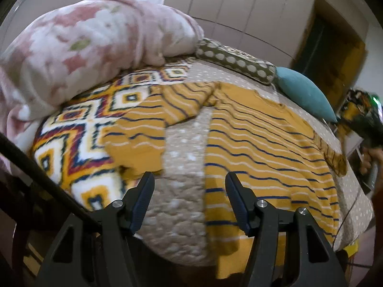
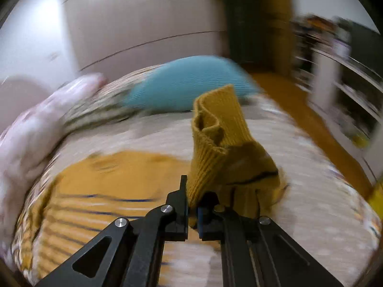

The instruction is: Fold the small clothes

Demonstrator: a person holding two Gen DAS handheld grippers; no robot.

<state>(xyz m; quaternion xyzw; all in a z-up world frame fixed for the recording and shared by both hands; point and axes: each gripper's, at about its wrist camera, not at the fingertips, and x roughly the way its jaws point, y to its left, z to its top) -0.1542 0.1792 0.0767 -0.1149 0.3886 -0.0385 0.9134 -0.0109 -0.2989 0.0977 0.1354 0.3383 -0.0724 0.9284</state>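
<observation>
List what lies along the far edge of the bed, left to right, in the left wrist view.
Pink blanket → dotted cushion → teal pillow → right gripper, which sits beyond the bed's right edge.

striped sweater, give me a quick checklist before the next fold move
1. Right gripper shut on the sleeve cuff: ok, ribbed mustard cloth stands clamped between the pads.
2. Left gripper open and free: ok, nothing between its fingers, only the bedspread below.
3. Striped sweater body flat on the bed: ok.
4. Other sleeve spread out: ok, it lies partly on the patterned blanket.
5. Teal pillow clear of the sweater: ok.
6. Cuff grip secure: cannot tell, picture blurred.
</observation>
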